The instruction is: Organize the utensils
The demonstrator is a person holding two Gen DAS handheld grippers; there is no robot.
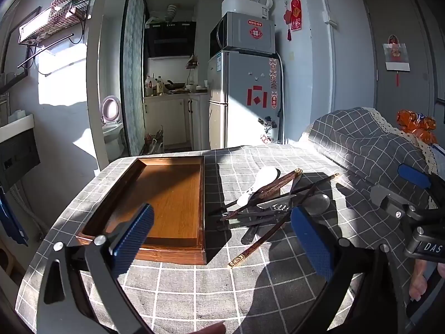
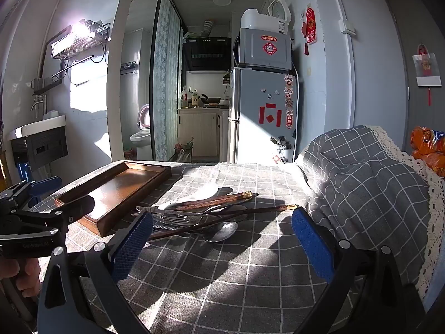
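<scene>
Metal utensils (image 2: 194,217) overlap in a heap, partly hiding each other.

wooden tray (image 1: 172,194), utensil pile (image 1: 267,203) beside, checked tablecloth (image 1: 194,284)

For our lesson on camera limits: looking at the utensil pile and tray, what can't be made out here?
- Utensil pile, both views: pieces overlap in shadow, so the exact count is unclear.
- Metal spoon, left wrist view: partly behind a blue pad of the left tongs.
- Wooden tray, right wrist view: near corner hidden by the left tongs' arm.
</scene>
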